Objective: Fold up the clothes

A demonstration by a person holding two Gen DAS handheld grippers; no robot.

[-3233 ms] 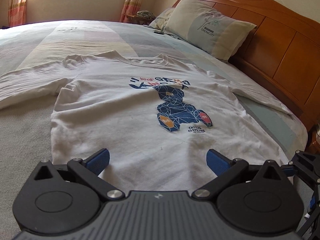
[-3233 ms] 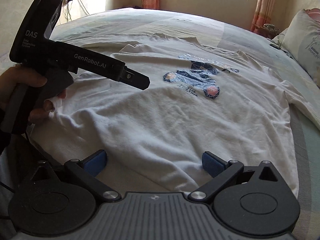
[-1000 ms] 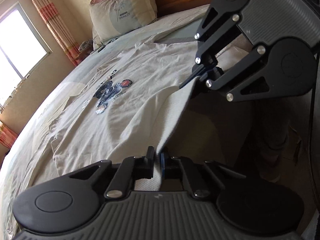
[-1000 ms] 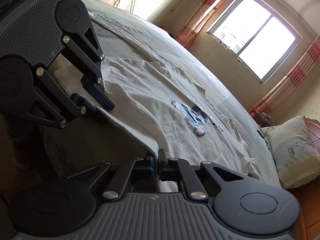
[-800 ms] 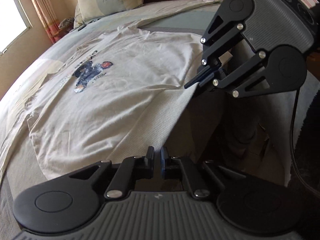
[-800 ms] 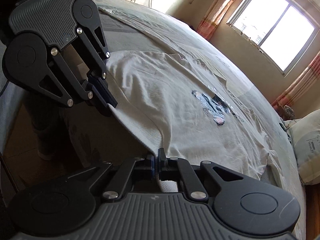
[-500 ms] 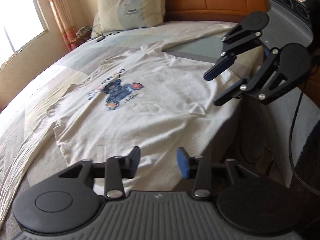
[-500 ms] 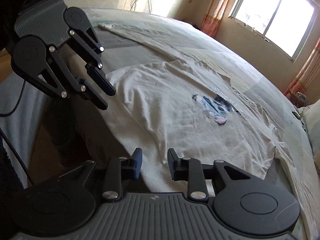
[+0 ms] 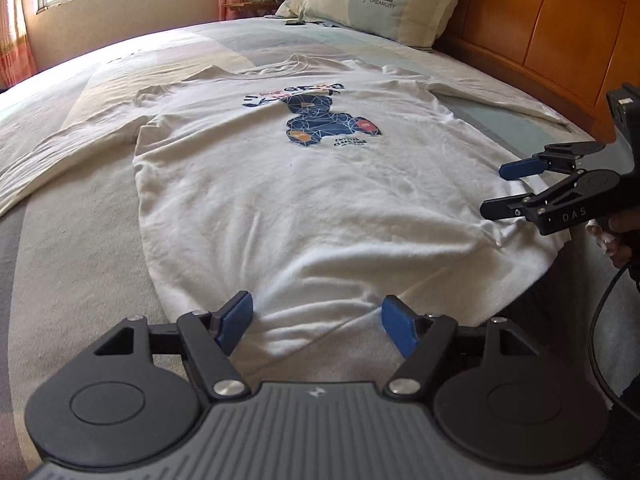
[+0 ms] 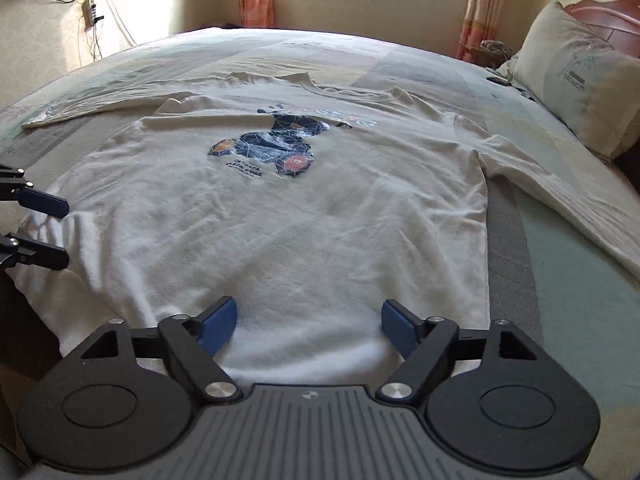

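Over the shirt hem, both claws gape wide, empty.

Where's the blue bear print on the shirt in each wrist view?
Left wrist: bear print sits upper centre, just right of the middle, on the white shirt.
Right wrist: bear print sits upper centre, left of the middle.
Shared landmark: the pillow against the wooden headboard.
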